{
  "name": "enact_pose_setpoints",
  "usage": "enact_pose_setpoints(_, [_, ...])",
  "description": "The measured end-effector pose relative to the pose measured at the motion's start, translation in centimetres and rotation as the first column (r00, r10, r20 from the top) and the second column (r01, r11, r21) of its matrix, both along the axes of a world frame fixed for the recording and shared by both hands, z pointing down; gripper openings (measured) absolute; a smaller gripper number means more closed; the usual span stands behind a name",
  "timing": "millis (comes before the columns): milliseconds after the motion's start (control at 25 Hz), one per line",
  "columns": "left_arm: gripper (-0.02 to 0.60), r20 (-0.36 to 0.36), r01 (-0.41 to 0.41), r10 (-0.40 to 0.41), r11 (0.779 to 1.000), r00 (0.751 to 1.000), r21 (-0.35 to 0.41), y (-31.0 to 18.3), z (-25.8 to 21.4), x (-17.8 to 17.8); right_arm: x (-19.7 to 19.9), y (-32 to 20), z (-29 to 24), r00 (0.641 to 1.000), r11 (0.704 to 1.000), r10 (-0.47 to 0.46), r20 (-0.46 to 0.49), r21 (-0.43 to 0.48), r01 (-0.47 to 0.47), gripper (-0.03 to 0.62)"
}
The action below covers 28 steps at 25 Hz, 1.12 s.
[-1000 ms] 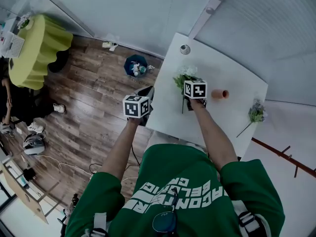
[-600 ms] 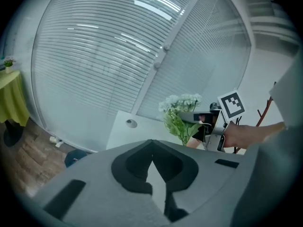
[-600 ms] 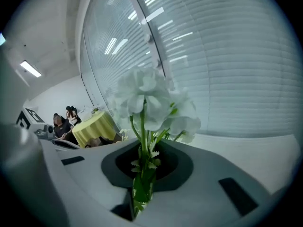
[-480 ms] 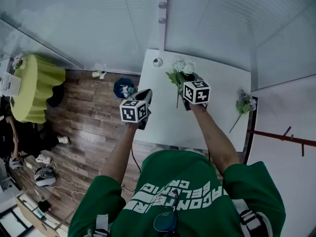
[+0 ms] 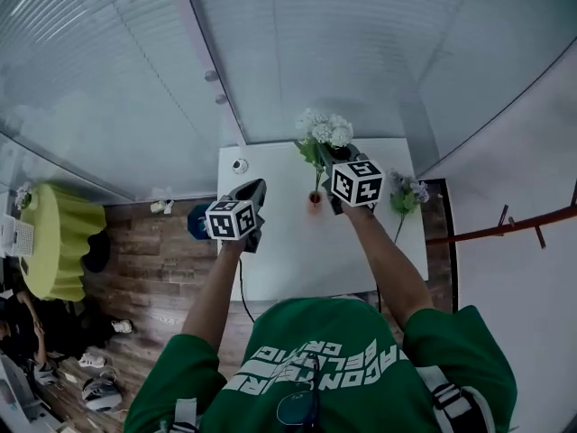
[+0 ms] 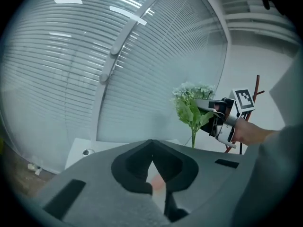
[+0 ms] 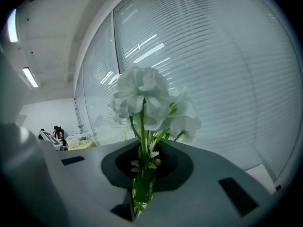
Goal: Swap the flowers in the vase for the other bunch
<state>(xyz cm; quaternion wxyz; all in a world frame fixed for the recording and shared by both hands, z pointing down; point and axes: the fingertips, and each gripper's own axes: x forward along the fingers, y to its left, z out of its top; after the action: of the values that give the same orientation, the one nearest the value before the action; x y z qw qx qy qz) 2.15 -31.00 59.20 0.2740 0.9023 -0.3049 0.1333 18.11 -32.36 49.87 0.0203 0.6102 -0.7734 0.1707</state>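
My right gripper (image 5: 330,157) is shut on the stems of the white flower bunch (image 5: 325,131), which it holds upright in the air above the white table (image 5: 288,260). In the right gripper view the stems (image 7: 141,183) are pinched between the jaws, with the blooms (image 7: 147,98) above. A small orange vase (image 5: 314,198) stands on the table just below the bunch's hanging stem. The purple bunch (image 5: 407,193) lies near the table's right edge. My left gripper (image 5: 254,189) hovers over the table's left side, shut and holding nothing (image 6: 152,148). Its camera shows the white bunch (image 6: 191,98) and the right gripper (image 6: 215,115).
A small round silver object (image 5: 239,164) sits at the table's far left corner. A glass wall with blinds (image 5: 297,52) rises right behind the table. A blue basket (image 5: 196,222) and a yellow-green round table (image 5: 54,242) are on the floor to the left. A red-brown rack (image 5: 505,228) stands at the right.
My right gripper has lifted the white bunch up off the table. The left gripper has risen too. The head view has swung up toward the glass wall.
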Motion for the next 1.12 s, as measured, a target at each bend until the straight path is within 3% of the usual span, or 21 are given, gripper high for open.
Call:
enact_pose_setpoints(320, [0.008,0.003,-0.084,0.084,0.995,0.996,0.049,1.1,-1.4,7.3,9.5,4.6,-1.4,0.992,0.992,0.123,-0.001,0.041,-0.123,0.037])
enact_pose_setpoints(480, [0.008,0.003,-0.109,0.109,0.992,0.994,0.065,1.4,-2.9,9.1,12.2,6.1,-2.4,0.986,0.985,0.166,0.0,0.048,-0.165,0.037])
enact_pose_setpoints(760, [0.008,0.013,-0.124,0.123,0.99,0.992,0.073,2.4,-3.6,10.0,13.7,7.6,-2.8,0.982,0.98,0.189,0.004,0.054,-0.189,0.037])
enact_pose_setpoints(1120, [0.008,0.021,-0.095,0.093,0.993,0.995,0.075,3.0,-3.7,8.5,12.6,7.5,-2.6,0.987,0.985,0.163,0.003,0.058,-0.163,0.037])
